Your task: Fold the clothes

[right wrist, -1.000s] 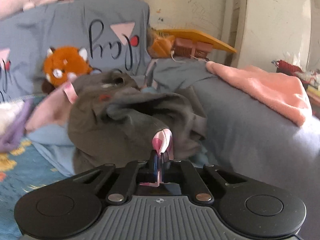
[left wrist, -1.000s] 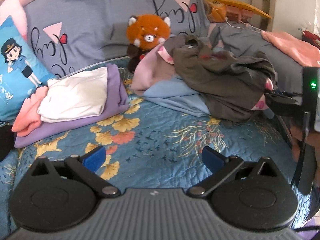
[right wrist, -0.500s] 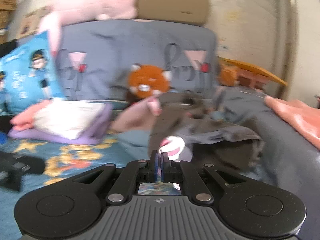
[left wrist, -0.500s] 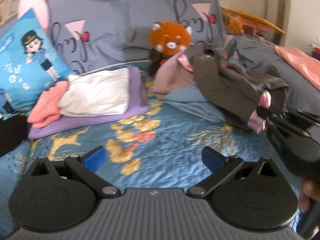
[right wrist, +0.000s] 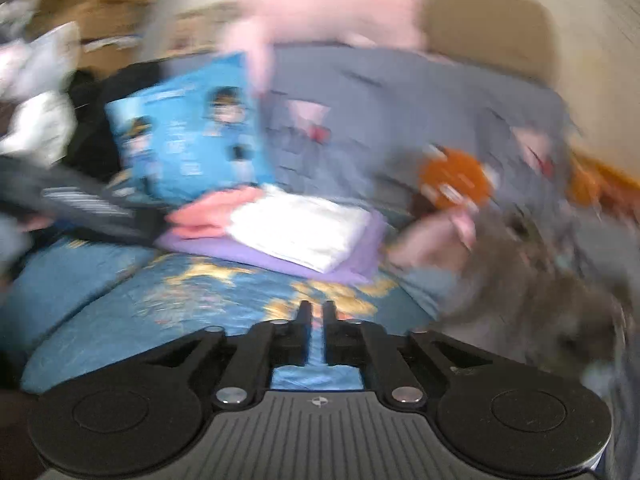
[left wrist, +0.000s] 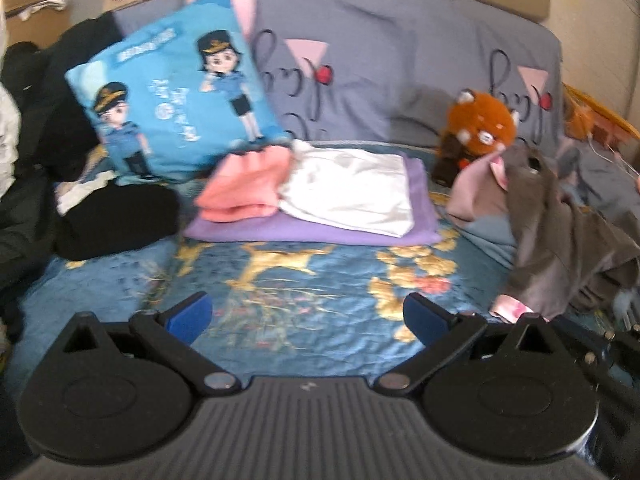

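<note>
Biggest risk from here, judging by the layout: dragging the brown garment (left wrist: pixel 560 240) sideways and clipping the folded stack (left wrist: pixel 320 200), which would knock the white piece off the purple one and undo finished work. Cause would be a pull with no clear landing spot on the blue quilt (left wrist: pixel 300 288) just in front of the stack.

Left of the stack: blue cartoon pillow (left wrist: pixel 176 100) and a black bundle (left wrist: pixel 116 220), nothing to worry about there. In front of the stack: left gripper (left wrist: pixel 308 316), jaws spread wide, nothing between them.

Right of the stack: right gripper (right wrist: pixel 314 316), jaws just parting, only quilt visible in the narrow gap, no cloth. Brown garment slumped to the right of the stack against the unfolded pile, pink cuff hanging at its lower edge.

Versus a second ago: pink cuff pinched tight in the right jaws then, gone from them now. Both views swung left, stack now centred. Right view heavily blurred.
</note>
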Demonstrator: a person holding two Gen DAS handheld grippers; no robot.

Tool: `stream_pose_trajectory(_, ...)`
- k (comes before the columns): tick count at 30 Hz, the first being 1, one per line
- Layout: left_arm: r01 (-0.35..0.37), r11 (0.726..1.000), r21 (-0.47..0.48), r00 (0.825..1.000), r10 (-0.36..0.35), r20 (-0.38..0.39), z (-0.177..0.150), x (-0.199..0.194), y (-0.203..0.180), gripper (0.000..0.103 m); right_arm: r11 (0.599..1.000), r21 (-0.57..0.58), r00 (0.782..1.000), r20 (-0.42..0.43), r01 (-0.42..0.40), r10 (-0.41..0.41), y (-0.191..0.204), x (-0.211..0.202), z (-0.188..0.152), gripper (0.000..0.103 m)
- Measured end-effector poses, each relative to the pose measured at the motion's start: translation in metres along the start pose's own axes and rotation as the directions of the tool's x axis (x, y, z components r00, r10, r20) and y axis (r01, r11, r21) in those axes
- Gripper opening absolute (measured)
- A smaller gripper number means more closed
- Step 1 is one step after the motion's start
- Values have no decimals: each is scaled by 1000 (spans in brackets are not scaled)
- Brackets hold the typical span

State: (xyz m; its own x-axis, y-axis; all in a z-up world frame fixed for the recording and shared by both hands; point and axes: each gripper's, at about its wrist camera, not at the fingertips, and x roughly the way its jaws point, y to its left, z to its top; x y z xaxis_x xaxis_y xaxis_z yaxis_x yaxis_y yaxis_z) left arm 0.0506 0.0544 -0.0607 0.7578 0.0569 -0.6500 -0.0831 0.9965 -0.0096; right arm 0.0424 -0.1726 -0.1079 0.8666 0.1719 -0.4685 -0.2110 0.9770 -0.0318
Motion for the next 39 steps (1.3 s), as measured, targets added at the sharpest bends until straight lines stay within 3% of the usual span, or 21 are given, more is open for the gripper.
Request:
stream_pose_trajectory(1, -7, 1000, -4, 1000, 7, 1, -1, -2, 4, 103, 997, 58, 999, -12, 47, -46, -14, 6, -5, 23)
stream_pose_trajectory(2, -14, 1000, -8, 1000, 14, 2, -2, -3, 9, 103, 990, 107, 995, -23, 95, -93, -27, 9, -11, 44)
stream_pose_trajectory(3, -21, 1000, -11, 1000, 21, 2, -3, -4, 12, 103, 976, 164, 989, -22, 147, -145, -43, 15, -18, 54)
stream_pose_trajectory(7, -11, 1000, 4, 1000, 11, -23, -9, 3, 5, 103, 903, 289, 947, -48, 318, -318, -99, 46, -48, 59)
stream_pose_trajectory(9, 1, 1000, 22, 999, -1, -37, -12, 8, -5, 103, 879, 313, 932, -72, 360, -356, -123, 66, -56, 59)
stream_pose_trajectory(13, 20, 998, 60, 998, -16, -60, -16, 19, -27, 103, 852, 461, 966, -53, 249, -253, -160, 89, -62, 59)
stream_pose_trajectory(16, 25, 997, 78, 997, -19, -77, -18, 27, -37, 103, 835, 509, 976, -51, 210, -214, -167, 111, -59, 59)
stream_pose_trajectory(19, 28, 995, 94, 997, -21, -80, -18, 29, -41, 103, 772, 600, 976, -78, 210, -204, -176, 131, -61, 54)
stream_pose_trajectory(21, 30, 995, 93, 997, -23, -74, -17, 29, -41, 103, 688, 709, 987, -79, 156, -142, -183, 139, -66, 11)
stream_pose_trajectory(22, 30, 996, 89, 997, -24, -72, -17, 28, -39, 103, 653, 751, 995, -53, 94, -83, -185, 139, -69, 4)
stream_pose_trajectory(23, 30, 996, 83, 997, -24, -73, -17, 29, -38, 103, 645, 762, 998, -23, 52, -53, -182, 136, -69, 3)
stream_pose_trajectory(25, 27, 997, 72, 997, -22, -76, -18, 30, -34, 103, 692, 722, 1000, 13, 8, -25, -166, 126, -60, 3)
stream_pose_trajectory(30, 28, 998, 59, 997, -24, -71, -18, 26, -28, 103, 699, 703, 991, 96, -132, 91, -137, 95, -37, 3)
stream_pose_trajectory(33, 29, 999, 38, 998, -27, -53, -16, 18, -20, 103, 732, 650, 978, 100, -204, 183, -107, 75, -25, 3)
stream_pose_trajectory(36, 26, 1000, 9, 999, -25, -32, -13, 8, -8, 103, 746, 601, 952, 90, -286, 292, -74, 56, -19, 3)
stream_pose_trajectory(39, 12, 1000, -21, 1000, -12, -10, -11, -4, 8, 103, 762, 512, 904, 76, -397, 420, -38, 41, -9, 3)
